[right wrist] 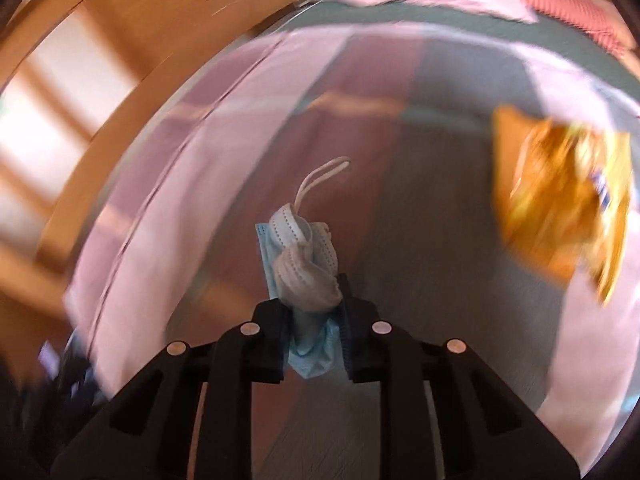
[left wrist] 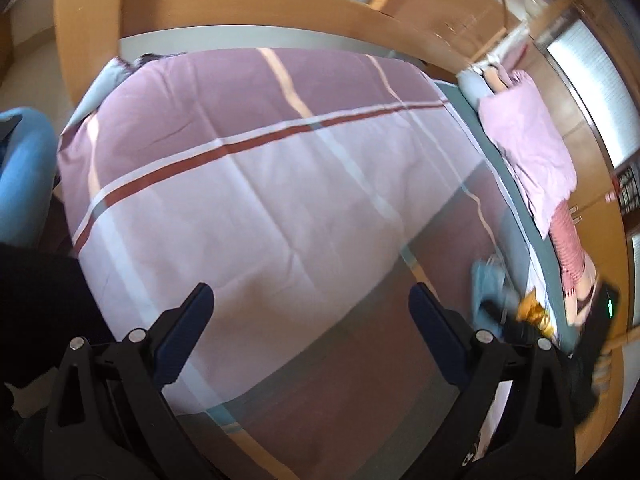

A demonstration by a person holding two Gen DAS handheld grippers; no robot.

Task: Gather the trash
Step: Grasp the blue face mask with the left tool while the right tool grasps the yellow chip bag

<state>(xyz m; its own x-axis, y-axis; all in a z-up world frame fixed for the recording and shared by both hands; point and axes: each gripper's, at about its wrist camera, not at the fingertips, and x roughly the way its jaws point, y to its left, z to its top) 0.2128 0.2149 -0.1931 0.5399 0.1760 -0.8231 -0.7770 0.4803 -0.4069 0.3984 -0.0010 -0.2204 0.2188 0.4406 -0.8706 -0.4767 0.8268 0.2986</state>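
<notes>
My right gripper (right wrist: 310,300) is shut on a crumpled blue face mask (right wrist: 300,256) and holds it above the striped bedspread (right wrist: 160,208); its white ear loop (right wrist: 320,176) sticks out ahead. An orange snack wrapper (right wrist: 560,208) lies on the bed to the right of it. My left gripper (left wrist: 312,308) is open and empty above the pink striped bedspread (left wrist: 260,180). In the left wrist view the mask (left wrist: 486,284) and the orange wrapper (left wrist: 532,310) show blurred at the far right, by the other gripper (left wrist: 588,344).
A wooden bed frame (left wrist: 260,12) runs along the far side of the bed. A pink pillow (left wrist: 528,152) and a red striped cloth (left wrist: 568,240) lie at the right end. Wooden cabinets (left wrist: 592,220) stand beyond. A blue object (left wrist: 24,168) is at the left.
</notes>
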